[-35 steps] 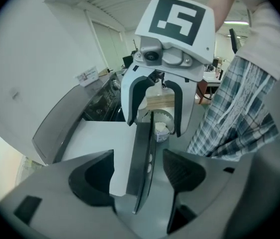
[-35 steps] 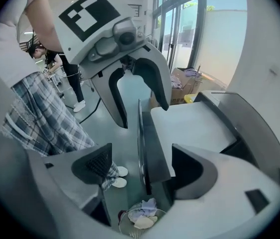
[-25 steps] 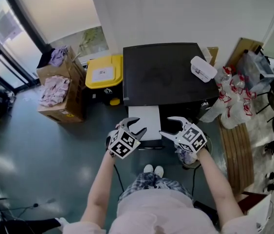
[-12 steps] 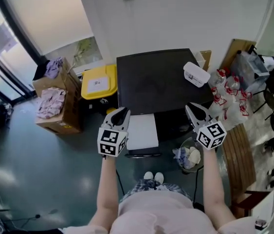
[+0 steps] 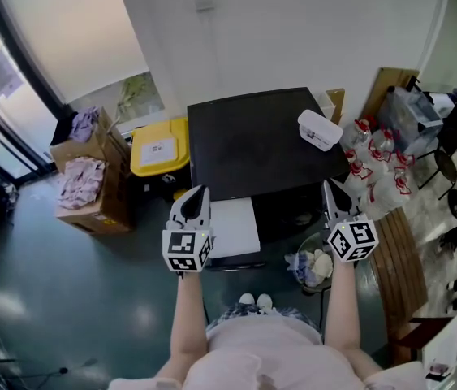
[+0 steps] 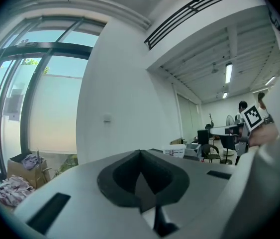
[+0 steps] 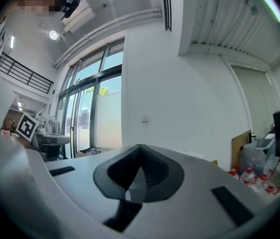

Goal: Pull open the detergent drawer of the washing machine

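Grippers: two. Left gripper (image 5: 199, 192) and right gripper (image 5: 329, 187) both have jaws fully together, nothing between them.
Washing machine (image 5: 260, 140): one.
Detergent drawer (image 5: 234, 224): one, white, projecting from the machine front.
Head view only: machine and drawer.
Gripper views only: windows (image 6: 25, 108).

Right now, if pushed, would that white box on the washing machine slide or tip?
Likely slides rather than tips: the white box lies low and flat on the washing machine. It sits near an edge, so it might fall off.
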Demonstrator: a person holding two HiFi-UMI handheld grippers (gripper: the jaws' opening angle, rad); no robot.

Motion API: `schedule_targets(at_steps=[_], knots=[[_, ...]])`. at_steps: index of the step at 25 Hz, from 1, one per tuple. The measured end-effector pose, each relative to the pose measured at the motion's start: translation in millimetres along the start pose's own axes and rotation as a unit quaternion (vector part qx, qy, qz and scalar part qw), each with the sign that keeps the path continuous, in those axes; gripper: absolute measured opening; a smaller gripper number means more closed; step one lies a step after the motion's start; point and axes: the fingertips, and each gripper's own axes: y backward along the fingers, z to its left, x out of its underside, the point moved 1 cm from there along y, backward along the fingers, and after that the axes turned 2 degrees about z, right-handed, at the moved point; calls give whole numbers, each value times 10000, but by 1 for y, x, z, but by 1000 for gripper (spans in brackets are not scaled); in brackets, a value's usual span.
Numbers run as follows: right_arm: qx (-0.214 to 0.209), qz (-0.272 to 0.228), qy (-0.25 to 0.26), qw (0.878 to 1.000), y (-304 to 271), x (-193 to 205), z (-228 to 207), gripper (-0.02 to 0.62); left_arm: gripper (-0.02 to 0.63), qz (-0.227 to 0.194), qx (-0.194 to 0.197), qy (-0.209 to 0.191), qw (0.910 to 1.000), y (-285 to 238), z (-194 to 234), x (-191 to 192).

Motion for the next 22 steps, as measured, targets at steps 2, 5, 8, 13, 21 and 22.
schedule_targets(at_steps=[2, 5, 8, 13, 21, 22], knots=[[102, -21, 66, 9999, 2, 0, -2, 17, 25, -21, -43, 3, 10000, 0, 1, 0], [185, -26, 114, 9998, 2, 0, -6, 17, 25, 11, -83, 25, 10000, -1, 2, 4], [273, -65, 101, 9996, 3, -2, -12, 15, 25, 31, -64, 23, 10000, -1, 1, 7], [301, -5, 97, 9995, -1, -1, -14, 15, 25, 44, -12, 13, 10000, -4, 2, 6], [297, 83, 232, 9993, -3, 1, -12, 14, 25, 76, 38, 21, 10000, -5, 2, 8], [297, 84, 235, 9992, -4, 1, -12, 12, 25, 78, 46, 18, 10000, -6, 1, 9]])
